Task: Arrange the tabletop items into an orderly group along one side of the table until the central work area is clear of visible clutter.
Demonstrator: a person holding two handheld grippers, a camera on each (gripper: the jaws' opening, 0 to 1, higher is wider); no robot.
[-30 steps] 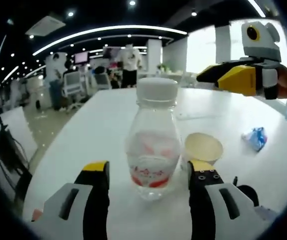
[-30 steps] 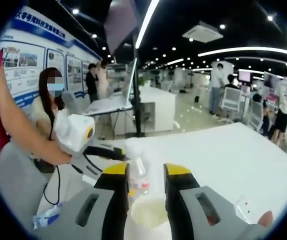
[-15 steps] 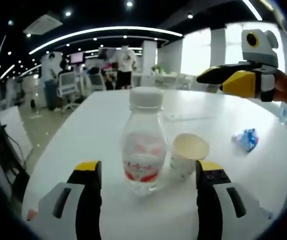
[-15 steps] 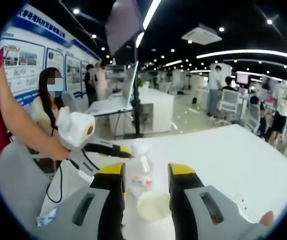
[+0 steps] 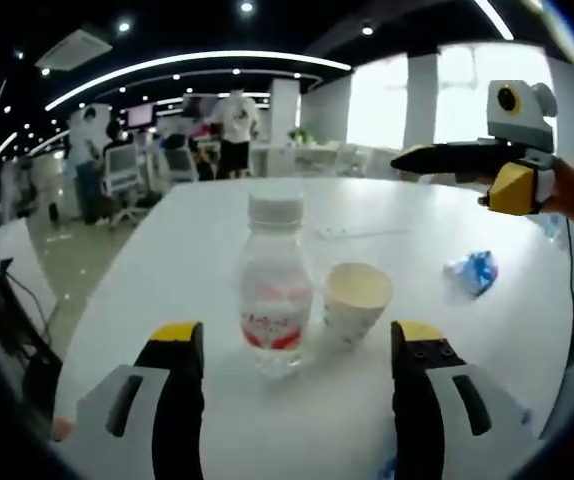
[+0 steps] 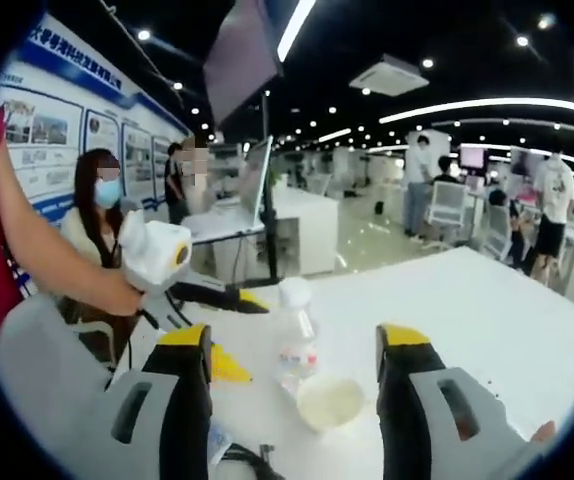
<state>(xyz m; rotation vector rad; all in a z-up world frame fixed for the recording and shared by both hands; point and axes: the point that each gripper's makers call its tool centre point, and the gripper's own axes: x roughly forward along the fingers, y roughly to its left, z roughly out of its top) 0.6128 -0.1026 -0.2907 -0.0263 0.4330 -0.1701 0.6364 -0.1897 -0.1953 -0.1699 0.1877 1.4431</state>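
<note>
Change, left gripper view: a second ago my jaws stood close on either side of the bottle [image 5: 275,286]; now the bottle and the cup [image 5: 357,300] look smaller and farther off, so my left gripper [image 5: 292,345] has drawn back from them.
Change, right gripper view: my right gripper [image 6: 292,345] has gone from jaws narrowly apart to jaws set wide.
Bottle: upright on the white table [image 5: 207,250], clear, white cap, red-and-white label; ahead of my left jaws, touching neither. In the right gripper view it [image 6: 297,335] stands beyond the cup [image 6: 329,401].
Cup: pale paper cup, upright, mouth open, just beside the bottle on its right in the left gripper view; whether they touch I cannot tell.
Wrapper: blue-and-white crumpled wrapper [image 5: 470,272] on the table, well to the right of the cup.
Surface: white tabletop, rounded edge, glossy.
Room: open office, dark ceiling with light strips and spots, desks, chairs, people standing at the back; poster wall [image 6: 57,130] and a seated person [image 6: 92,225] in the right gripper view.
Left gripper: jaws wide apart, holding nothing.
Right gripper: jaws wide apart, holding nothing; seen from the left gripper view it [image 5: 442,160] is up in the air above the table's far right.
</note>
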